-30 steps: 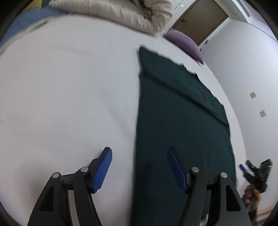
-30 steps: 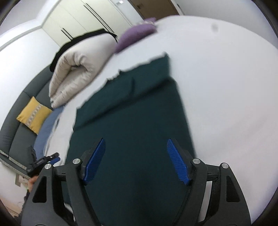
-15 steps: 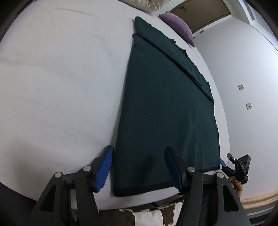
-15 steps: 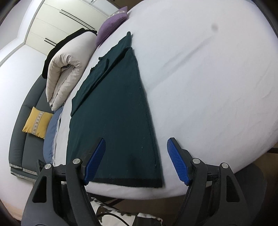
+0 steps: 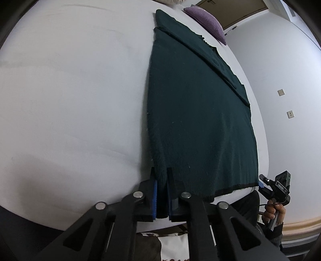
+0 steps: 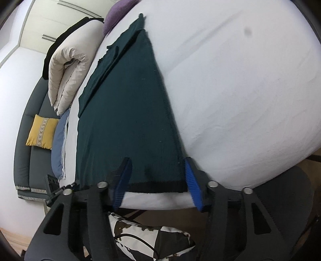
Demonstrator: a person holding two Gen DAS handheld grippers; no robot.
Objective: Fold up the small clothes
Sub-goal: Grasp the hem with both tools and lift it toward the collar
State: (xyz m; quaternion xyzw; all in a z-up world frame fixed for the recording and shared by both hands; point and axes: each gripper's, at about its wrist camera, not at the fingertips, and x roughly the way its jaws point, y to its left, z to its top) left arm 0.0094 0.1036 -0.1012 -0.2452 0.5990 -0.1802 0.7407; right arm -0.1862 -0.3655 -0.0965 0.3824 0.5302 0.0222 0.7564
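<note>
1. Claws come nearest, two in all. The left claw is clamped tight on the near left corner of the dark green garment, with a pinch of cloth standing up between its blue pads.
2. The right claw straddles the garment's near right corner. Its jaws are closing, the hem lies between them, and the pads do not yet seem to press the cloth; the right pad sits just at the cloth's side edge.
3. The one garment lies flat and lengthwise on the white bed, its black-edged hem at the near edge and its far end carrying a narrower layer folded over the body.
4. The step in hand looks like taking hold of both near corners before a fold. The next move calls for the right claw to finish its grip, then for both claws to lift together and carry the hem toward the far end, keeping it level so the edges line up.
5. Farther off there is one purple cushion at the head of the bed, one rolled cream duvet beside it, and one yellow cushion on a grey sofa.
6. On the floor below the bed edge lies one black-and-white patterned cushion.
</note>
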